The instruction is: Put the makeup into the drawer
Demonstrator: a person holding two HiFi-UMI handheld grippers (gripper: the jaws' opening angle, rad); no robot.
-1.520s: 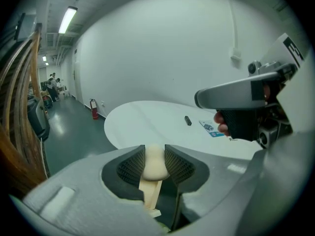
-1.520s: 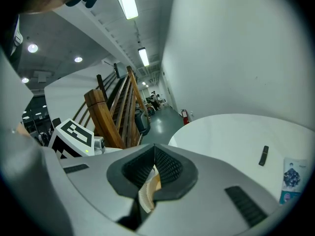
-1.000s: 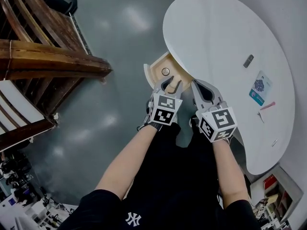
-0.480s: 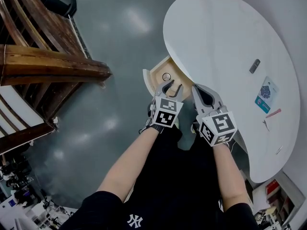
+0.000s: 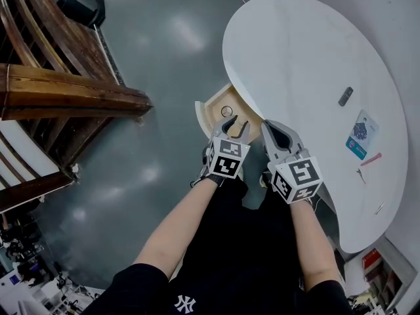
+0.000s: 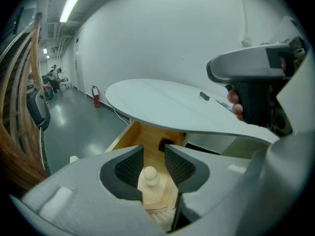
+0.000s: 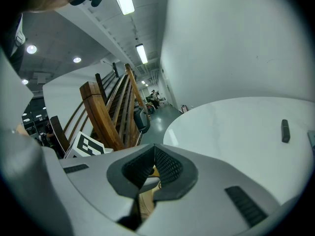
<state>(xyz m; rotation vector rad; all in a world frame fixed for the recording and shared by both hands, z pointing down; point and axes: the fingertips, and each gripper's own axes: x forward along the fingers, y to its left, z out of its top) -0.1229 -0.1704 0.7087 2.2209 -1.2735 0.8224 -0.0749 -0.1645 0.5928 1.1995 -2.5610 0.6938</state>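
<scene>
The wooden drawer [image 5: 209, 105] stands pulled out from under the white round table [image 5: 295, 51]. A small round item [image 5: 226, 111] lies in it, and a dark square item [image 6: 166, 143] shows in the left gripper view. My left gripper [image 5: 235, 125] [image 6: 153, 156] is open at the drawer front, its jaws on either side of the wooden knob [image 6: 149, 173] without touching it. My right gripper [image 5: 274, 131] [image 7: 154, 151] is shut and empty beside it. On the table lie a dark tube [image 5: 344, 96] [image 7: 285, 131], a blue-and-white packet [image 5: 359, 134] and a pink pencil [image 5: 371, 159].
Wooden curved furniture [image 5: 59, 97] stands on the grey floor [image 5: 157, 38] to the left. A black bag [image 5: 79, 2] sits at the top left. Thin small items [image 5: 378, 208] lie near the table's right edge. The person's legs fill the space below the grippers.
The head camera has shifted a little. Both grippers stay at the drawer front in about the same place, and the drawer stays pulled out.
</scene>
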